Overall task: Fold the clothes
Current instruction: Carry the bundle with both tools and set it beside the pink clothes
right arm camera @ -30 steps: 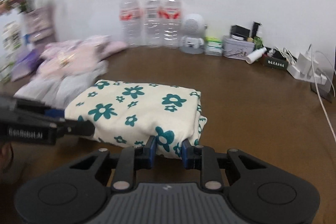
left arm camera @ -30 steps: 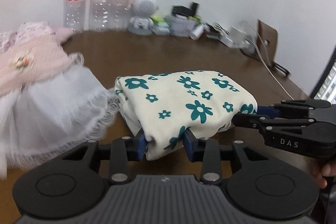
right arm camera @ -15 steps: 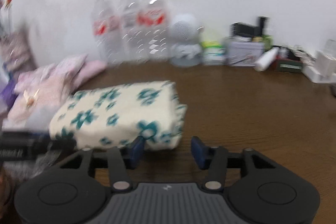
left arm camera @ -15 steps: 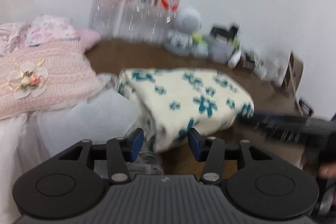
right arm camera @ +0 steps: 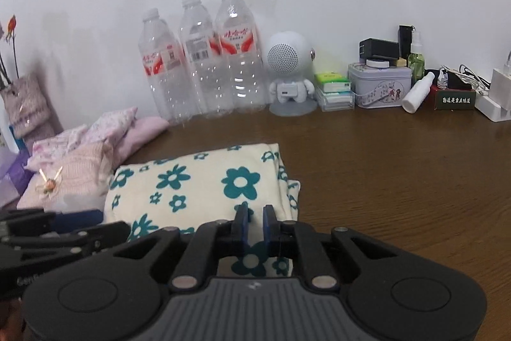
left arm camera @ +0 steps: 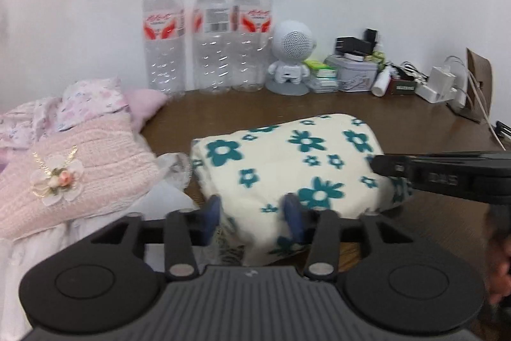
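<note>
Cream floral garment (right arm camera: pixel 198 187), folded, lies mid-table (right arm camera: pixel 399 181) beside the pink pile (left arm camera: pixel 80 162). My left gripper (left arm camera: pixel 252 213) is opening around its near edge; my right gripper (right arm camera: pixel 254 219) is closing, nearly shut over the cloth. Risk: dragging would undo the folds.

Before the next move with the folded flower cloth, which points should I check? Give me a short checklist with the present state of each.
1. Flower cloth folded in a compact bundle: ok.
2. Right gripper on the cloth's near edge: jaws closing, cloth between them; firm pinch: cannot tell.
3. Left gripper released: jaws opening, cloth between the blue pads; contact: cannot tell.
4. Pink clothes pile apart from the bundle: not ok, its white lace reaches the bundle's left edge.
5. Table bare to the right of the bundle: ok.
6. Water bottles upright at the wall: ok.
</note>
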Action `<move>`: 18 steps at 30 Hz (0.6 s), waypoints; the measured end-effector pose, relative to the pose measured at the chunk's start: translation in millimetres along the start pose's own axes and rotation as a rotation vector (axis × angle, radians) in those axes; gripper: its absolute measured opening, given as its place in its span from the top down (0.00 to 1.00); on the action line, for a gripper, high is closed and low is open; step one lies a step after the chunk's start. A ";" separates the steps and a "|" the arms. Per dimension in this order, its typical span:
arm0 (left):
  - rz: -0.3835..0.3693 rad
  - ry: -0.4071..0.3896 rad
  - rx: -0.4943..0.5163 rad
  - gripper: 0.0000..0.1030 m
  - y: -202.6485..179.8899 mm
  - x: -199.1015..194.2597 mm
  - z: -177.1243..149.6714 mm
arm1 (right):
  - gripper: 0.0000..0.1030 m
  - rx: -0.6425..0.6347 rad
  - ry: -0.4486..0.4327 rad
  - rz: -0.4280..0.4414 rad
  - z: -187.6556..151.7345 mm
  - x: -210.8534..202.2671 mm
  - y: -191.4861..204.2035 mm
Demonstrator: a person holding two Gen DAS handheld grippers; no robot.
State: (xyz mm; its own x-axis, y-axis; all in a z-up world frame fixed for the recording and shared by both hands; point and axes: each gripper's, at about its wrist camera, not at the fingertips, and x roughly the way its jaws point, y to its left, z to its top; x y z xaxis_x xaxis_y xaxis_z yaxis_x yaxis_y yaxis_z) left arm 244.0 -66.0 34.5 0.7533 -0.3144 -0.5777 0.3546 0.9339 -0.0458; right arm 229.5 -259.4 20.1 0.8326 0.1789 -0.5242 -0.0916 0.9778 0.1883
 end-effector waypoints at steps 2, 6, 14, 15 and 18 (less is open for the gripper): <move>-0.035 0.014 -0.052 0.50 10.4 0.3 1.2 | 0.87 0.020 -0.036 0.044 4.7 -10.9 -0.7; -0.016 0.000 -0.045 0.44 13.6 -0.1 -0.9 | 0.87 -0.018 -0.029 0.169 -0.8 -10.4 9.0; -0.072 -0.062 0.126 0.16 5.8 -34.5 6.9 | 0.44 -0.180 -0.126 0.103 12.9 -45.1 0.3; -0.093 -0.059 0.159 0.16 5.3 -37.2 5.7 | 0.26 -0.235 -0.137 0.105 12.6 -50.3 -3.0; -0.072 -0.002 0.167 0.22 2.5 -23.0 0.4 | 0.22 -0.365 -0.102 0.156 5.4 -56.7 -12.9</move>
State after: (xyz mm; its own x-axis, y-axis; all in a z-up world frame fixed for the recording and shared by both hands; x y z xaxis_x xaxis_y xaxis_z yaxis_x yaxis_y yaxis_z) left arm 227.8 -56.5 48.1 0.7235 -0.3800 -0.5764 0.4947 0.8677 0.0490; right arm 186.4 -282.8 51.9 0.8418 0.3341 -0.4240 -0.3935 0.9175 -0.0583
